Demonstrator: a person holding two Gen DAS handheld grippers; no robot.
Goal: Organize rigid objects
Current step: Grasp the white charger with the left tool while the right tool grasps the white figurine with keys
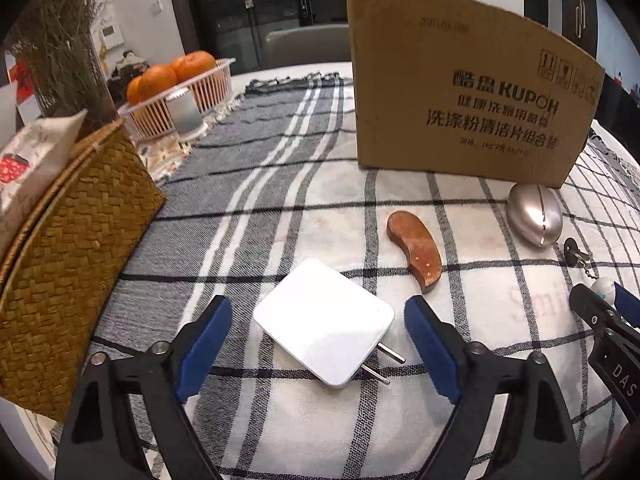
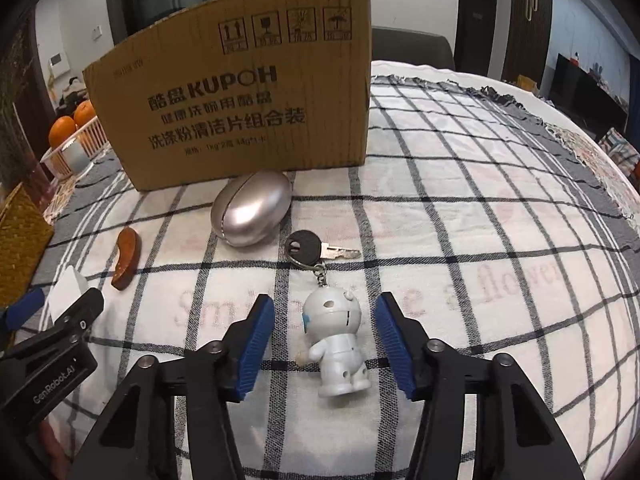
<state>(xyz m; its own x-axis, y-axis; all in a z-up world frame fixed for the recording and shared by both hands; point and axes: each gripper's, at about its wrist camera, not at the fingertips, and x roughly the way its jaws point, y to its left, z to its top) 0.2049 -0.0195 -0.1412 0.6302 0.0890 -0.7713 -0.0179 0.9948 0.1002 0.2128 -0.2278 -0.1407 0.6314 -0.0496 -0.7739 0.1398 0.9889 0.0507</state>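
A flat white charger point(image 1: 324, 336) with two metal prongs lies on the checked cloth, between the blue pads of my left gripper point(image 1: 318, 308). The jaws are open, with a gap on each side of the charger. In the right wrist view a small silver robot figure point(image 2: 336, 344) lies on its back, chained to a black-headed key point(image 2: 308, 248). My right gripper point(image 2: 325, 304) straddles the figure, open, and neither pad touches it. A silver egg-shaped case point(image 2: 252, 214) and a curved brown wooden piece point(image 1: 416, 256) lie further back.
A tall cardboard box point(image 1: 460, 100) stands behind the objects. A woven wicker basket point(image 1: 68, 260) sits close on the left, with a pink fruit basket of oranges point(image 1: 180, 92) behind it. The table's far right edge curves away point(image 2: 600, 168).
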